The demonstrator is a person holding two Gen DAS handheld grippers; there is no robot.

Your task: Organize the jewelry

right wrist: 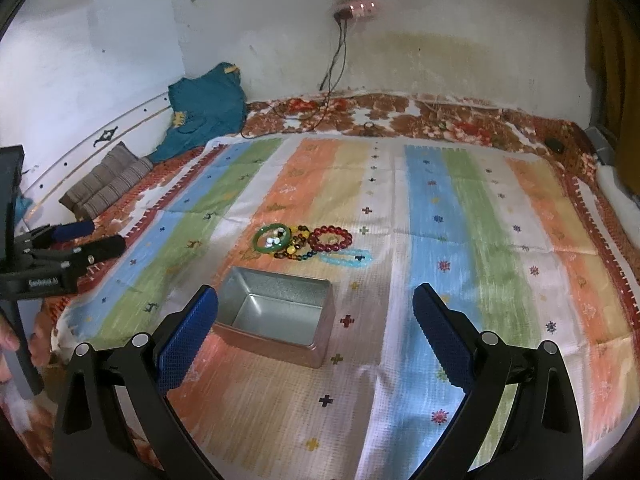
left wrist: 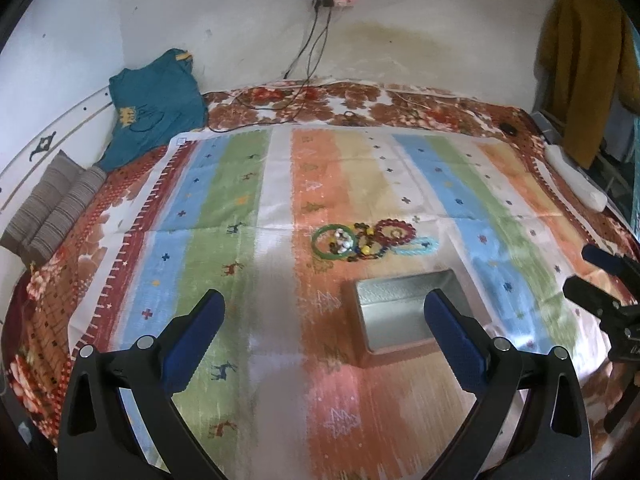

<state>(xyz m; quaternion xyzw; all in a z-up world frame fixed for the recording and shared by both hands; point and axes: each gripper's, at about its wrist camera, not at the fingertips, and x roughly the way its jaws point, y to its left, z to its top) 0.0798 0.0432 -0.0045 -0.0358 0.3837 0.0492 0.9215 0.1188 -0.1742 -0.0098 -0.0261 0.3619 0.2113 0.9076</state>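
A cluster of jewelry lies on the striped cloth: a green bangle [left wrist: 334,241] [right wrist: 273,239] with small white pieces inside it, a dark multicoloured bead bracelet [left wrist: 366,245] [right wrist: 296,249], a red bead bracelet [left wrist: 396,232] [right wrist: 331,239] and a light blue bead bracelet [left wrist: 418,246] [right wrist: 347,259]. An empty open metal tin [left wrist: 416,312] [right wrist: 276,314] sits just in front of them. My left gripper [left wrist: 324,328] is open and empty, above the cloth short of the tin. My right gripper [right wrist: 316,320] is open and empty, near the tin.
The striped cloth [left wrist: 224,216] [right wrist: 472,216] covers a floral bedsheet [left wrist: 360,108]. A teal shirt [left wrist: 156,104] and striped cushions [left wrist: 56,208] lie at the back left. Cables [left wrist: 312,52] hang from a wall socket. A mustard garment [left wrist: 580,72] hangs at right.
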